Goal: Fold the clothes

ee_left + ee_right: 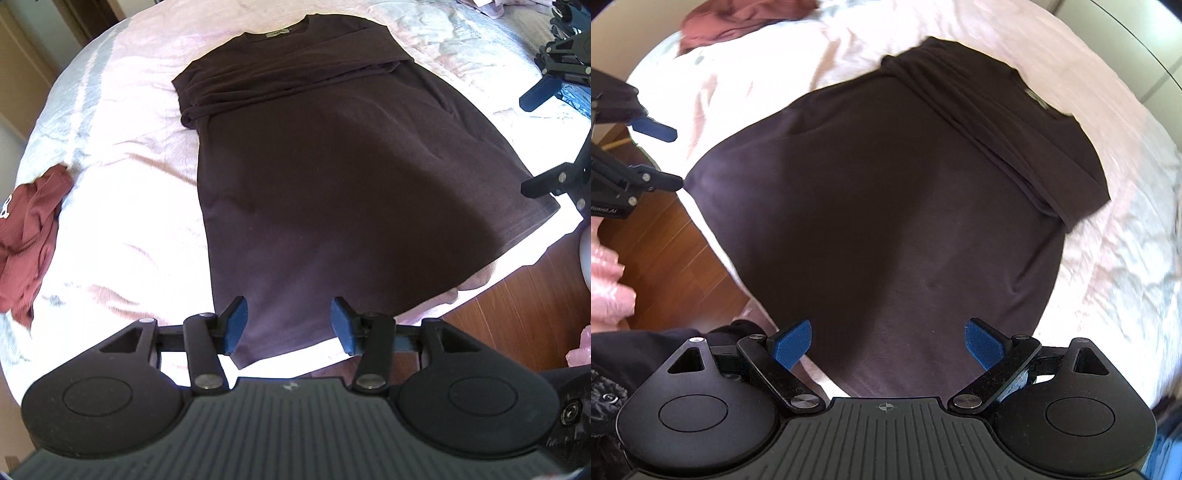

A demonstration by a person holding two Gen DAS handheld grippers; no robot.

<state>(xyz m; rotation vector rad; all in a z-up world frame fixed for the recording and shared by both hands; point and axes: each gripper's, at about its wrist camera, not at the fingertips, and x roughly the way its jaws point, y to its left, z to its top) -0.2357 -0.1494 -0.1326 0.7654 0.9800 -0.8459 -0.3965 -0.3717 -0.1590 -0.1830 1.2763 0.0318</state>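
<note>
Left wrist: left gripper [290, 325] tilts steeply over shirt [332, 177].

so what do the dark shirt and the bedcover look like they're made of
Dark shirt: soft matte knit, likely cotton jersey; it drapes in gentle folds without shine. Bedcover: thin pale pink woven fabric, perhaps cotton, with fine crinkles and a slight sheen in the sun.

Matt dark cloth shirt [332, 177], glossy wood floor [517, 306]
</note>
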